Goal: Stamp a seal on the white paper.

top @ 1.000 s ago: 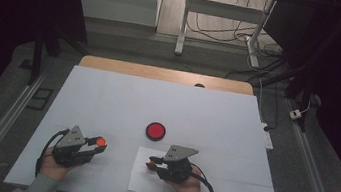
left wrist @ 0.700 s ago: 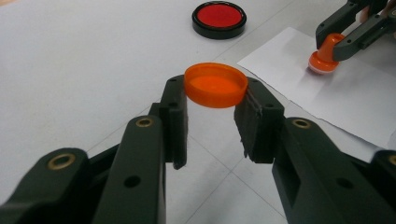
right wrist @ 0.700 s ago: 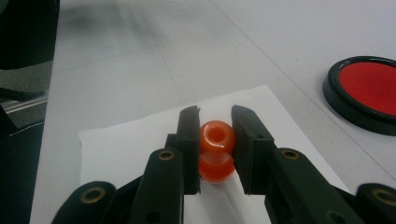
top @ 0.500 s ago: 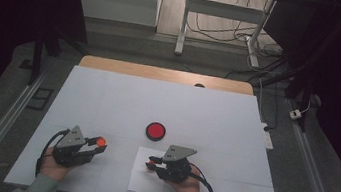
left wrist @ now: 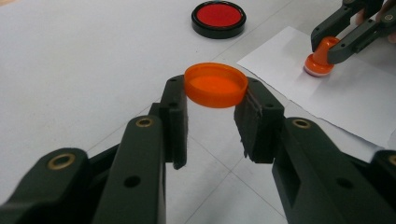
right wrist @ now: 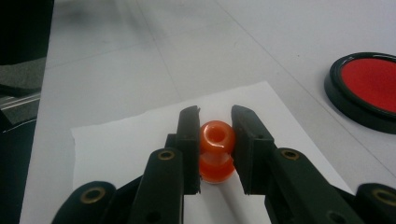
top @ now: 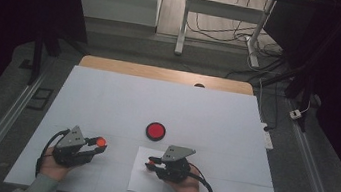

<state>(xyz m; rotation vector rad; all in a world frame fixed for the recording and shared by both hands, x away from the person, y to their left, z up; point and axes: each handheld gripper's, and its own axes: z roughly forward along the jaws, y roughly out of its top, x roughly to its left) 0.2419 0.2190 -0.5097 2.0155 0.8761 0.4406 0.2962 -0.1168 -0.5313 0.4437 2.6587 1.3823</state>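
My left gripper (left wrist: 211,100) is shut on an orange round cap (left wrist: 215,85), holding it by its rim just above the white table; from above the cap (top: 100,142) shows at the left gripper (top: 96,145) near the front left. My right gripper (right wrist: 215,135) is shut on an orange stamp (right wrist: 216,150) with a knob handle, standing upright on a white sheet of paper (right wrist: 121,154). In the left gripper view the stamp (left wrist: 320,59) rests base-down on the paper (left wrist: 355,93). From above, the right gripper (top: 152,164) sits over the paper (top: 144,178).
A round red ink pad in a black case (top: 156,131) lies open on the white table (top: 167,105), just beyond both grippers; it also appears as the ink pad (left wrist: 218,18) and the ink pad (right wrist: 366,91). A wooden strip (top: 166,74) edges the table's far side.
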